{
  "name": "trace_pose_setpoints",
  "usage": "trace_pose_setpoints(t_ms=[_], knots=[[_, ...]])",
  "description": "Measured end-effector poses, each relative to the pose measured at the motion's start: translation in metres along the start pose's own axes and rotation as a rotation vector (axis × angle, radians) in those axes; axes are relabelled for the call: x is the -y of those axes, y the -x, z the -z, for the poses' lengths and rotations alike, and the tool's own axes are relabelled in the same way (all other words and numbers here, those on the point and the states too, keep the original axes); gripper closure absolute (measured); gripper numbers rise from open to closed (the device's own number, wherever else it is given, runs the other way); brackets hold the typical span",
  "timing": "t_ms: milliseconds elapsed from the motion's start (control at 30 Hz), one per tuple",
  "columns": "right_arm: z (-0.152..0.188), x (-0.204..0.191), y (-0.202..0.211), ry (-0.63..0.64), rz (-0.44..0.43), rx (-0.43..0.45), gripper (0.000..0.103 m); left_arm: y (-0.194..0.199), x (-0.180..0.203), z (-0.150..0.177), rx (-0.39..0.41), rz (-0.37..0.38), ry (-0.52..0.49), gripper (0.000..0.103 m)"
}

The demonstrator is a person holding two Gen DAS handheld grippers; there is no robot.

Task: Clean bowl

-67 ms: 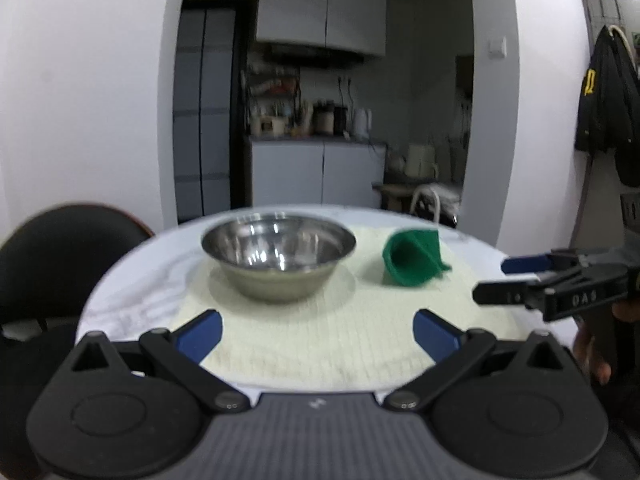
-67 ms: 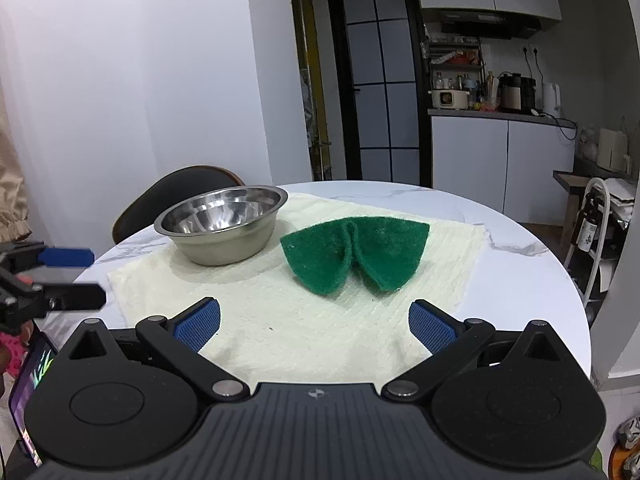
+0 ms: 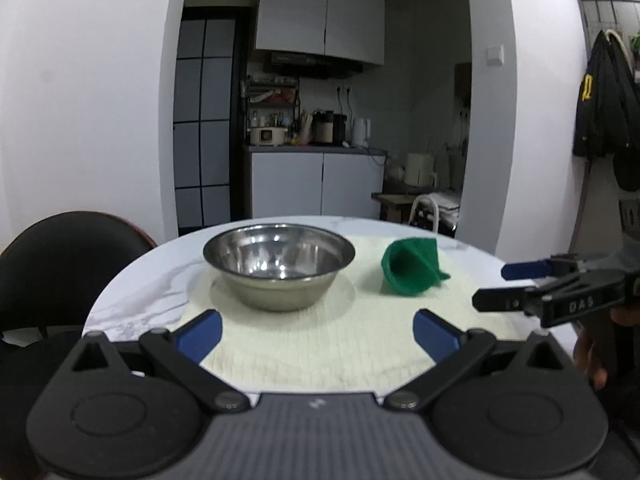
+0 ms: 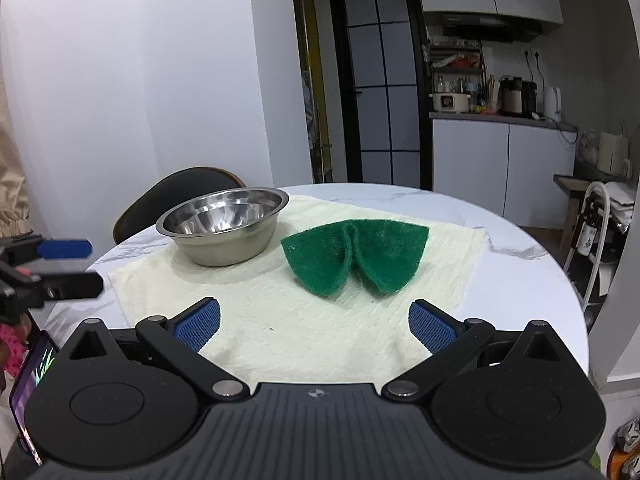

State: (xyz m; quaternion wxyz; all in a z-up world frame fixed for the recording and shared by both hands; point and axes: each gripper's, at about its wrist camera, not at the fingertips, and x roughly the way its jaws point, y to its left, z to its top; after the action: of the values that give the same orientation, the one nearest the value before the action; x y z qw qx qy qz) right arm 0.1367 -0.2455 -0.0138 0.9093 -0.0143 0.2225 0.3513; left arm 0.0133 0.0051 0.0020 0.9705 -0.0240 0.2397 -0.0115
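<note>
You are holding both grippers with fingers spread wide and gripping nothing: the left gripper (image 3: 316, 330) is facing the steel bowl (image 3: 279, 264), the right gripper (image 4: 314, 322) is facing the green scouring pad (image 4: 354, 254). The bowl is sitting upright on the cream cloth (image 4: 288, 320) on the round marble worktop (image 4: 520, 264), just left of the folded pad, apart from it.
</note>
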Motion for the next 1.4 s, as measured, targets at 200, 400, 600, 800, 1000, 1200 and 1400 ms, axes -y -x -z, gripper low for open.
trace_pose_setpoints(t_ms=[200,400,600,800,1000,1200,1400], knots=[[0.002,0.004,0.01,0.012,-0.005,0.041,0.0,-0.03,-0.014,-0.023,-0.089,0.064,0.064,0.0],[0.003,-0.004,0.016,0.035,0.007,0.047,0.0,-0.021,-0.015,-0.022,-0.066,0.073,0.059,0.0],[0.003,-0.006,0.022,-0.026,-0.069,0.009,0.0,0.018,-0.005,-0.003,0.043,0.04,0.0,0.0],[0.0,-0.015,0.035,-0.028,-0.132,0.012,0.0,0.031,-0.003,0.002,0.057,0.047,0.003,0.0],[0.005,-0.033,0.047,-0.11,0.06,0.049,0.0,0.041,0.01,0.002,0.06,0.024,-0.05,0.0],[0.024,-0.038,0.049,-0.159,0.165,0.112,0.0,0.048,0.017,-0.003,0.064,-0.029,-0.068,0.0],[0.026,-0.027,0.052,-0.176,0.239,0.127,0.0,0.049,0.021,-0.007,0.016,-0.049,-0.08,0.0]])
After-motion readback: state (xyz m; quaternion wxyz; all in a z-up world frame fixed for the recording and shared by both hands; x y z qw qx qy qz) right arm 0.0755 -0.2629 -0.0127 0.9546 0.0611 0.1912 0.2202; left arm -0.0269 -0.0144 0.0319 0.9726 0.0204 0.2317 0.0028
